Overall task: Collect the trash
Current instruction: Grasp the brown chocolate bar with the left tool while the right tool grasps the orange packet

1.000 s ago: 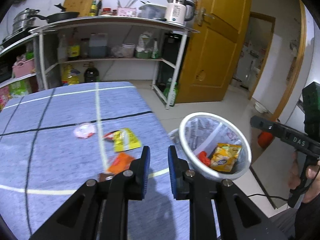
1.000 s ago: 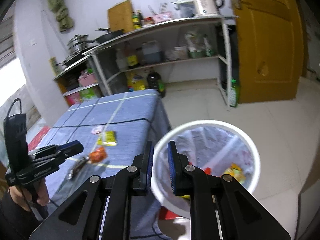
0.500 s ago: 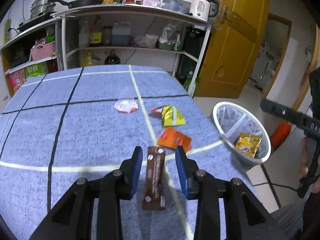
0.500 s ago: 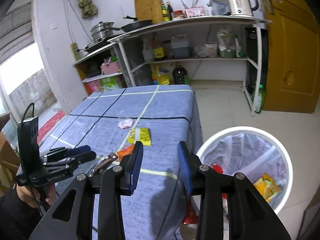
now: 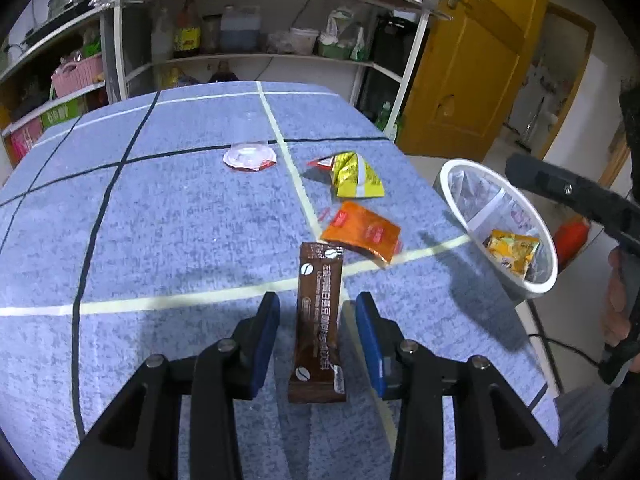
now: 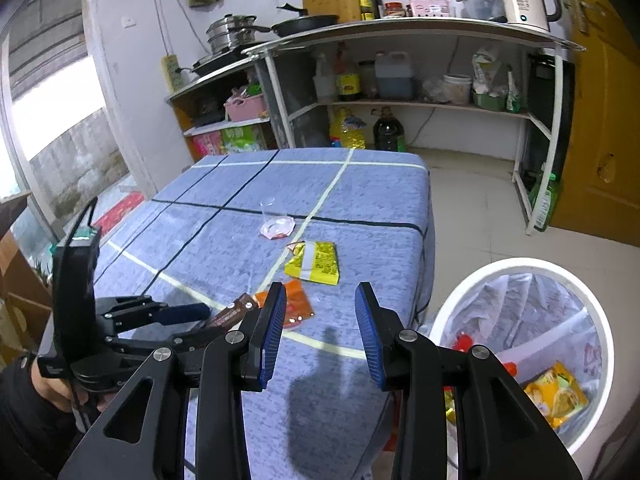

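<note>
With its blue-padded jaws spread wide on either side of the brown coffee-stick sachet (image 5: 319, 320), the left hand-held gripper (image 5: 318, 334) appears set to close on that long, glossy, flat packet, which lies lengthwise between the pads on the bench (image 5: 160, 220), covered in blue felt-like cloth. The right hand-held gripper (image 6: 320, 332) is likewise wide and empty above the near bench edge. An orange foil pouch (image 5: 360, 234), a crumpled yellow wrapper (image 5: 354, 176) and a round peel-off lid (image 5: 249, 157) remain on the cloth, apart from the bag-lined white bin (image 6: 600, 344) on the floor beside.
</note>
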{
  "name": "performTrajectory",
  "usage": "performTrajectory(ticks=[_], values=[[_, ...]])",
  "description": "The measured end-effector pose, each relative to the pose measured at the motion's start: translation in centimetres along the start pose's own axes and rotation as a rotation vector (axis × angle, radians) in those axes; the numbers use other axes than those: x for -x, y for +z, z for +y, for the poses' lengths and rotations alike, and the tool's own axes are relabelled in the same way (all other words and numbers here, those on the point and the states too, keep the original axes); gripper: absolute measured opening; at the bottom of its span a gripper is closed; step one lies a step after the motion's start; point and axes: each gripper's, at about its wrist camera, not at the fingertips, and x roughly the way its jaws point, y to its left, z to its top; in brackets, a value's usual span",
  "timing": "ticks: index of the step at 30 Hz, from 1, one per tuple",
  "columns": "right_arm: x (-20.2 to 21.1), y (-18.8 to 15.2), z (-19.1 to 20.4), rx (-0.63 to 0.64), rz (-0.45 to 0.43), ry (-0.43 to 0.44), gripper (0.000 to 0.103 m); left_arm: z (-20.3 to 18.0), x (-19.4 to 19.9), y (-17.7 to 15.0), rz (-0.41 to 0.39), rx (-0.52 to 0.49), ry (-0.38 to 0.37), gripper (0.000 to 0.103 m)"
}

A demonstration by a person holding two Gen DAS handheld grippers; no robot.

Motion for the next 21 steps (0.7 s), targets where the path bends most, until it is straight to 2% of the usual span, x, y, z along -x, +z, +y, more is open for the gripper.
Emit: performTrajectory(ticks=[1, 3, 8, 14, 21], values=[[-0.1, 0.0, 0.1, 0.003, 0.003, 0.003, 0.037, -0.3, 0.0, -0.1, 0.002, -0.016, 0.018, 0.038], [-0.4, 0.1, 0.3, 0.01, 0.011, 0.008, 0.037, -0.6, 0.0, -0.2, 0.007, -0.038, 0.048, 0.02], [-2.1, -0.1, 1.5, 0.057, 0.063, 0.031, 0.037, 0.4, 0.4, -0.2, -0.004, 0.007, 0.042, 0.017], [-5.2, -0.5, 3.2, 0.144, 0.137, 0.038, 0.037, 2.0, 2.4, -0.1, -0.074, 0.045, 0.02, 0.016], [-9.4, -0.7, 4.3, 0.22, 0.212, 0.007, 0.038, 3.5, 3.7, -0.1, -0.104, 0.068, 0.004, 0.016]])
